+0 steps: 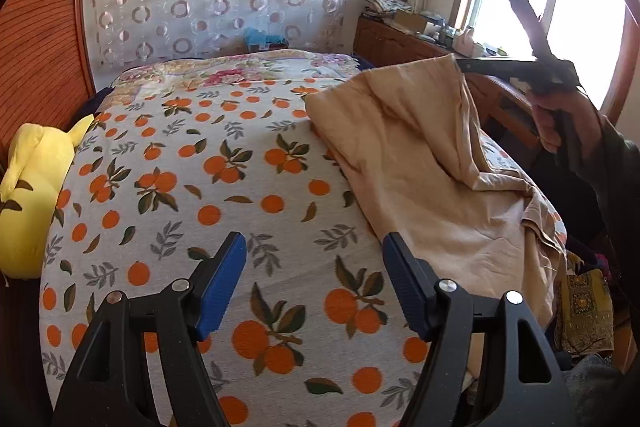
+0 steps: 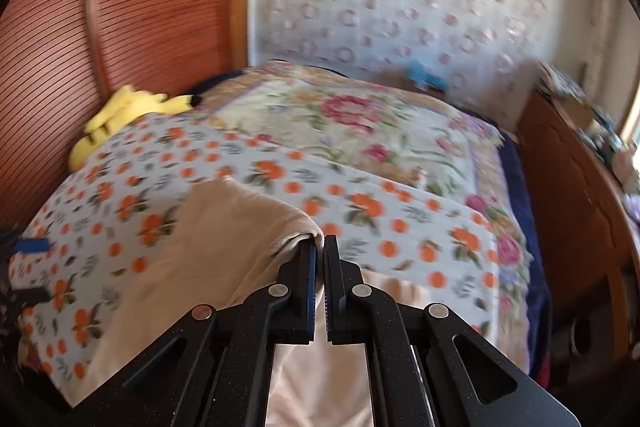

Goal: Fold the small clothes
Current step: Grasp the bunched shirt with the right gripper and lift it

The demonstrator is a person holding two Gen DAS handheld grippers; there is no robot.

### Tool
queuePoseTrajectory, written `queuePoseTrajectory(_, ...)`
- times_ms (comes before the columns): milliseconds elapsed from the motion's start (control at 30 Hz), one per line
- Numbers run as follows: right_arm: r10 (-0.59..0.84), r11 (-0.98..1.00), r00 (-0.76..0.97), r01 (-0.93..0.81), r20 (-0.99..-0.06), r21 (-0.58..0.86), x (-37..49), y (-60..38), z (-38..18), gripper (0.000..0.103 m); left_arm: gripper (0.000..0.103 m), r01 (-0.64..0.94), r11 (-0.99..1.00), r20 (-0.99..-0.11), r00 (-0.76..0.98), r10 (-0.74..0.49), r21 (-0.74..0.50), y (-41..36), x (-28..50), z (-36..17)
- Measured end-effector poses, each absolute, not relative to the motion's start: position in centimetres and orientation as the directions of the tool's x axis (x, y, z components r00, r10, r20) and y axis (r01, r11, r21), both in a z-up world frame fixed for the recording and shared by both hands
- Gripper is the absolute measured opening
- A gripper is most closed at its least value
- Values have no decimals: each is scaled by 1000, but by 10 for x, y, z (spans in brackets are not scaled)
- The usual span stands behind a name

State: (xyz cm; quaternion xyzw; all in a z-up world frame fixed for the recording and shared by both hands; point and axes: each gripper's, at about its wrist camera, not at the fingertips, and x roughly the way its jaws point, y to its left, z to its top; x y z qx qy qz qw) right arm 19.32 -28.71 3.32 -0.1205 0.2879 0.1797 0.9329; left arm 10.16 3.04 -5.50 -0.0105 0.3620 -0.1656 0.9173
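Observation:
A beige garment lies on the right side of the bed, partly lifted. My right gripper is shut on its top edge and holds that edge up in the air. In the right wrist view the right gripper pinches a fold of the beige garment, which drapes down to the left and below. My left gripper is open and empty, low over the orange-print bedspread, just left of the garment's lower edge.
A yellow plush toy lies at the bed's left edge by the wooden headboard. A floral quilt covers the far part. A cluttered wooden cabinet stands right of the bed under the window.

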Motion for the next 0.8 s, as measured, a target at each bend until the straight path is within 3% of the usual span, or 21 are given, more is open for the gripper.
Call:
queuePoseTrajectory(100,185,937,773,-324,-606,-128,218,-305,25,4,72,316,939,-660,679,-322,-133,21,100,-53)
queuePoseTrajectory(267,60,963,768,-213,-638,-165,243,-308,9,31,72,343,931,-666,666,-336,-126,6,101,-55)
queuePoseTrajectory(400,136,958,777,-262,-615,-118,214,-298,3,35,72,352,928,-680,652,-335,-119,-3,103,-62)
queuePoseTrajectory(533,328,903,685,-429,-650,4,183,-280,-11,35,72,346,929,-693,637,-336,-132,-6,106,-70)
queuePoseTrajectory(633,321,908,650,-419,-688,28,187,-267,-25,38,71,345,929,-698,632,-337,-136,-8,107,-73)
queuePoseTrajectory(700,311,920,638,-388,-705,55,204,-266,-32,49,72,351,927,-698,631,-339,-132,-10,106,-73)
queuePoseTrajectory(800,311,938,624,-320,-717,129,240,-270,-41,51,72,354,926,-696,633,-339,-129,-10,105,-72)
